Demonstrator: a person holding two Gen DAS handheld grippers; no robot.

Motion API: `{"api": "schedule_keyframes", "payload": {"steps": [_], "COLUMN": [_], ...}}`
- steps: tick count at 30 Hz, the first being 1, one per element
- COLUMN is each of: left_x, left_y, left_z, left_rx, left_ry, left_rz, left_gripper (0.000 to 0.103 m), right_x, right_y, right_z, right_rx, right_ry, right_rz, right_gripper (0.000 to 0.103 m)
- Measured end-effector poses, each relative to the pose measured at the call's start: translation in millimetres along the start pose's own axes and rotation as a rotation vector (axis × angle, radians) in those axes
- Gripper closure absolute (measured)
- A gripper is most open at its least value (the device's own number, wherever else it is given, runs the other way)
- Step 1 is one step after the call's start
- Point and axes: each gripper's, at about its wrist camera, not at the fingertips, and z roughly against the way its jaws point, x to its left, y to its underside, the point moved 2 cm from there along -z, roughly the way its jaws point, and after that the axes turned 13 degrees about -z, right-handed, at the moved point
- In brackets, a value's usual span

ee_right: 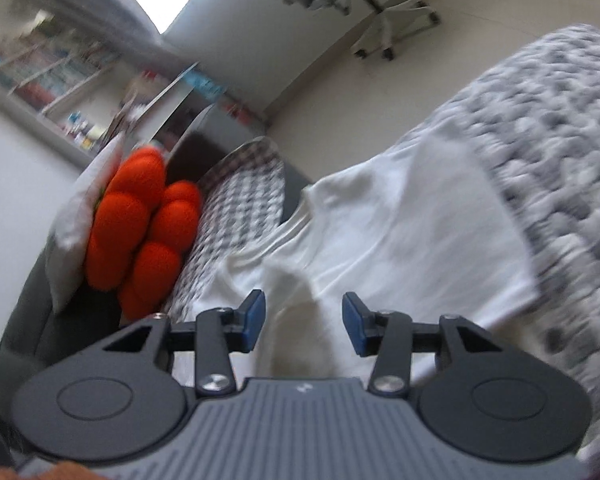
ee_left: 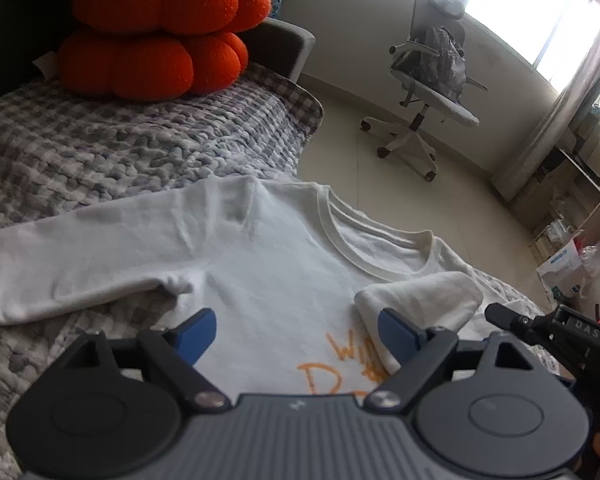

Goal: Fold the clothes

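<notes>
Both tools open, left tool point(ee_left: 296, 334), right tool point(ee_right: 304, 322), over white shirt point(ee_left: 260, 240)

Right wrist view smeared throughout: wall shelves point(ee_right: 56, 76) w/ small items unreadable, grey-white knitted bed blanket point(ee_right: 548, 168) streaked. Orange lettering point(ee_left: 340, 364) on white long-sleeved cotton shirt point(ee_left: 268, 248) part covered by folded-over sleeve and gripper body; word illegible. Shirt's left sleeve cut at frame edge. Office chair point(ee_right: 364, 4) cropped at top in right view. Boxes and clutter point(ee_left: 568, 256) by window too small to ID.
</notes>
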Motion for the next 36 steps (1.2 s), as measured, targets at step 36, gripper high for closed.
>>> {"api": "schedule_keyframes", "payload": {"steps": [36], "left_x": [44.8], "left_y": [16.7], "left_z": [-32.9], "left_rx": [0.074], "left_ry": [0.343], "left_rz": [0.400], "left_gripper": [0.041], "right_x": [67.3], "right_y": [128.2], "right_z": [-53.6], "right_rx": [0.258], "right_ry": [-0.092], "right_rz": [0.705], "right_gripper": [0.055]}}
